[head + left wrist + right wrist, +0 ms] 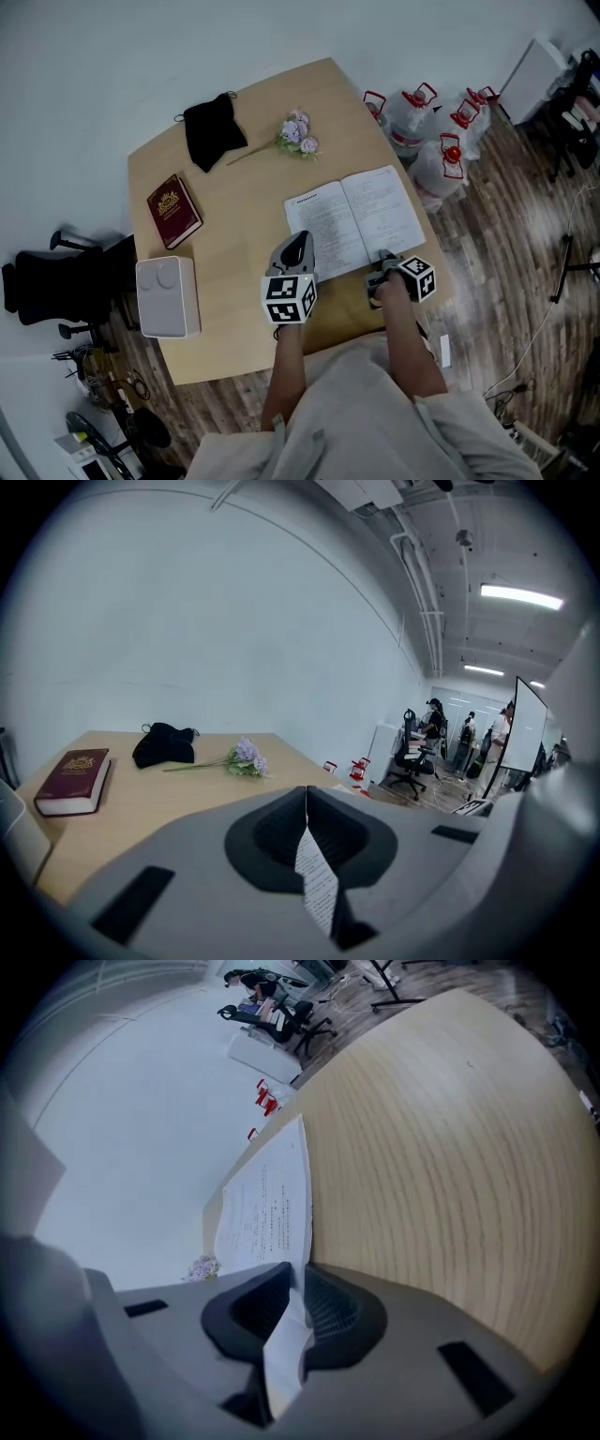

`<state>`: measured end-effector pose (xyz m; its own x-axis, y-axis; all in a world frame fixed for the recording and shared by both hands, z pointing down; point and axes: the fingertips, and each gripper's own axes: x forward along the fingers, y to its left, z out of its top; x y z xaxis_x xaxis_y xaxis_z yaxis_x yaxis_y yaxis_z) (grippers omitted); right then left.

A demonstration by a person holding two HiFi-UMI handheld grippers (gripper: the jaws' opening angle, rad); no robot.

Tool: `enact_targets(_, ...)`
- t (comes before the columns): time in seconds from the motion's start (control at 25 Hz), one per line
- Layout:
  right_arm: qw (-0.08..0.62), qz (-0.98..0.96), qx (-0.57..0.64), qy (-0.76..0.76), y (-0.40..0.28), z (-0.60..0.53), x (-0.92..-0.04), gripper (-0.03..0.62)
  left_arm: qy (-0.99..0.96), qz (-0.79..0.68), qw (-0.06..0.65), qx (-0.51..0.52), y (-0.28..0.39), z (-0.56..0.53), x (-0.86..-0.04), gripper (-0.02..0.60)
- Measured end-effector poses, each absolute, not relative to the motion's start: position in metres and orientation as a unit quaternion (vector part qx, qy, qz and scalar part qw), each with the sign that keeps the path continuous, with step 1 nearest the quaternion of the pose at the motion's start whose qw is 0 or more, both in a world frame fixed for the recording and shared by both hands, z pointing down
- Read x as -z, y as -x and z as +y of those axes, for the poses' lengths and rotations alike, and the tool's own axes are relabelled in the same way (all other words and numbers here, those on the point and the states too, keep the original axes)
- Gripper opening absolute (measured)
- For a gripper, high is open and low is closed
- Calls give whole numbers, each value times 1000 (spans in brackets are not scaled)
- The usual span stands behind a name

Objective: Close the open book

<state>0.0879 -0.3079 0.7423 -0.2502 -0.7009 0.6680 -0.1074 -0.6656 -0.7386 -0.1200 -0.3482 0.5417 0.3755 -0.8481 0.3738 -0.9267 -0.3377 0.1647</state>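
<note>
Pinching open book point(356, 220) near-edge pages: L hand-held gripper point(298, 240) | R hand-held gripper point(382, 256) same

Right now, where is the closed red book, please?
The red book lies on the left of the table, between the black pouch and the white box, in the head view.

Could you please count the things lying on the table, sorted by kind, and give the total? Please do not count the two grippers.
Books: 2, the open book and the closed red book
Black cloth bag: 1
Flower sprig: 1
White box: 1
Total: 5
</note>
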Motion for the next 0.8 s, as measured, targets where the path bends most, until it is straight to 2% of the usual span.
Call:
enact_targets(0.2, 129, 404, 658, 623, -89, -305, -733, 51, -812, -547, 174, -108, 114, -346, -538, 23)
enact_targets(0.6, 74, 503, 584, 633, -82, -308, -719, 32, -807, -552, 181, -108, 124, -339, -543, 23)
enact_targets(0.8, 24, 553, 536, 637, -78, -307, -712, 28, -806, -551, 184, -112, 122, -330, -547, 23)
